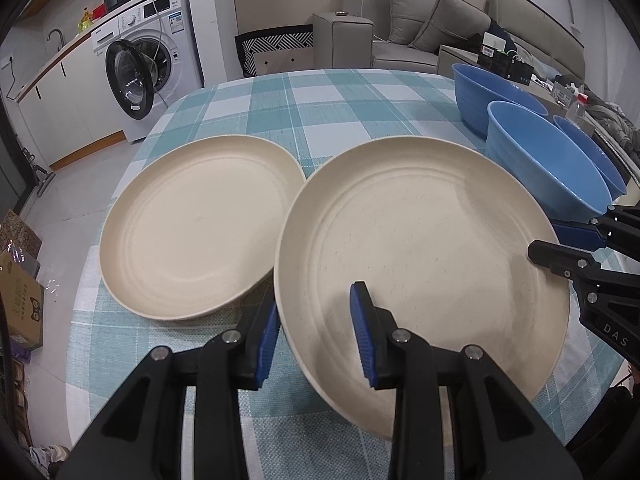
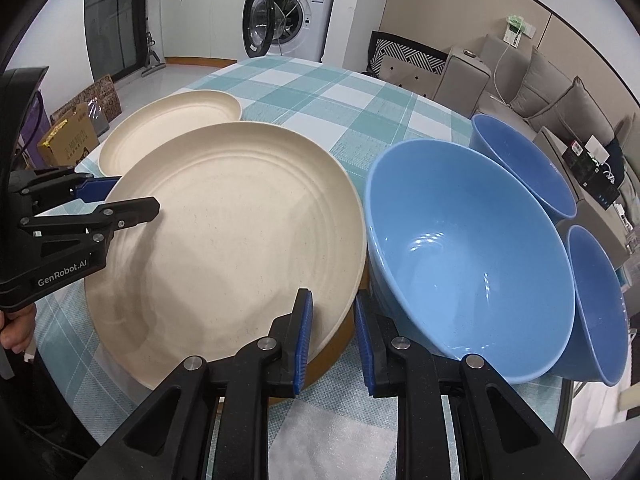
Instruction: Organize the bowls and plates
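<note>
The left gripper [image 1: 316, 332] has its jaws parted, straddling the near rim of the near cream plate [image 1: 424, 248], one pad outside the rim and one over the plate's floor, not closed on it. The right gripper [image 2: 330, 336] is likewise parted at that plate's opposite rim, one pad over the plate, the other in the gap beside the nearest blue bowl [image 2: 472, 248]. All stand on a teal-and-white checked tablecloth [image 1: 320, 104]. Left of the left claw lies a second cream plate [image 1: 196, 224], its edge tucked under the first. Two more blue bowls [image 2: 524, 164] sit beyond and to the right. Farther off are a washing machine [image 1: 148, 68] with open door, a grey sofa [image 1: 440, 24] and cardboard boxes [image 1: 20, 304] on the floor.
</note>
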`<state>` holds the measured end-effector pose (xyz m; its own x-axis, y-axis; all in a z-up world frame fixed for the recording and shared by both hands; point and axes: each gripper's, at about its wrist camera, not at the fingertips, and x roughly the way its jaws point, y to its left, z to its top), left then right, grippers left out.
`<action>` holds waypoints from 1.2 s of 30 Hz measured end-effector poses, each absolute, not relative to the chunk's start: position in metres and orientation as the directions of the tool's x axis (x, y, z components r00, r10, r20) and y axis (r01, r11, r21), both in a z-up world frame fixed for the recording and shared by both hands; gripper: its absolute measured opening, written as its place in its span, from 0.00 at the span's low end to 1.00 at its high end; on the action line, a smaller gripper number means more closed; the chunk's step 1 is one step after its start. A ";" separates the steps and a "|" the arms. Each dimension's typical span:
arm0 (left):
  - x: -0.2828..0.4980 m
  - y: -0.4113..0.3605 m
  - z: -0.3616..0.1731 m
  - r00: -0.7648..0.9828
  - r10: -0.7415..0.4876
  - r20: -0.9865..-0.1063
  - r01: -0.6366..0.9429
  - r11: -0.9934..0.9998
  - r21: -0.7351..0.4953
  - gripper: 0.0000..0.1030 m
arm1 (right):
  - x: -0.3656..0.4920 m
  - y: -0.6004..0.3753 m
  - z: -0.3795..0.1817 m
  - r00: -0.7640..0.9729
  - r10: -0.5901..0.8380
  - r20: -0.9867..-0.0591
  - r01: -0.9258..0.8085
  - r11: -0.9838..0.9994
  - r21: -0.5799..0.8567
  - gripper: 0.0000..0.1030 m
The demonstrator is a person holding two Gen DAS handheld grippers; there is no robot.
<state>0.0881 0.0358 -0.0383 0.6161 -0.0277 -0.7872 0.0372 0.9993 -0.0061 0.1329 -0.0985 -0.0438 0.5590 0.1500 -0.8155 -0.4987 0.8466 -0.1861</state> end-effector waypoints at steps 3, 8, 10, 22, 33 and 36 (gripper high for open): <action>0.088 0.035 -0.039 0.615 -0.026 -0.788 0.039 0.999 -0.002 0.31 | 0.132 -0.098 -0.046 0.560 0.140 -0.816 -0.500 0.843 -0.199 0.21; 0.087 0.032 -0.041 0.614 -0.014 -0.789 0.045 0.999 0.017 0.32 | 0.133 -0.095 -0.050 0.562 0.111 -0.820 -0.496 0.838 -0.228 0.21; 0.086 0.030 -0.042 0.613 -0.012 -0.790 0.048 0.999 0.023 0.32 | 0.133 -0.093 -0.052 0.564 0.100 -0.820 -0.496 0.835 -0.239 0.21; 0.086 0.020 -0.047 0.607 0.014 -0.795 0.064 0.996 0.066 0.34 | 0.134 -0.091 -0.060 0.567 0.050 -0.822 -0.497 0.817 -0.293 0.23; 0.086 0.016 -0.049 0.616 0.048 -0.786 0.070 0.991 0.115 0.36 | 0.133 -0.085 -0.068 0.575 0.010 -0.818 -0.501 0.794 -0.343 0.27; 0.087 0.017 -0.049 0.616 0.041 -0.787 0.074 0.991 0.109 0.39 | 0.133 -0.086 -0.068 0.570 0.016 -0.821 -0.507 0.794 -0.336 0.29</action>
<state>0.0866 0.0168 -0.0491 0.6158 0.0407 -0.7868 0.0736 0.9913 0.1088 0.1333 -0.0856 -0.0681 0.5701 0.0163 -0.8214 -0.5070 0.7937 -0.3362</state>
